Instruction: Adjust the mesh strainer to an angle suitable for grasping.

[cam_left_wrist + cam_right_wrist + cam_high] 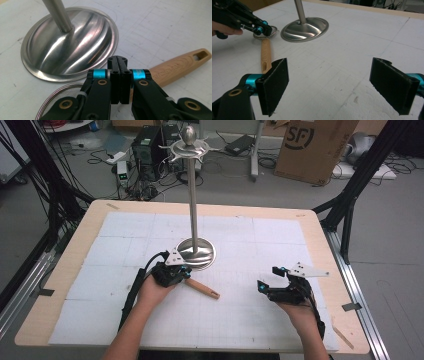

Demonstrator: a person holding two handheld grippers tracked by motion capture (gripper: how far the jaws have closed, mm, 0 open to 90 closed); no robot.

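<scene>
A strainer lies on the white mat with its wooden handle (202,288) (180,66) (265,53) pointing toward the person's right. Its round wire mesh (53,100) rests beside the steel stand's domed base (197,252) (67,47) (304,28). My left gripper (182,272) (120,60) (265,28) is shut at the neck where handle meets mesh; the jaws hide the pinched part. My right gripper (268,277) (329,82) hovers open over bare mat at the right, with nothing between its pads.
The stand's tall pole (193,195) rises from the table's middle to a ring of hooks (189,147) under a knob. White foam mat (260,240) covers the wooden table. Beyond the far edge are a cardboard box (312,147), cables and black frame legs.
</scene>
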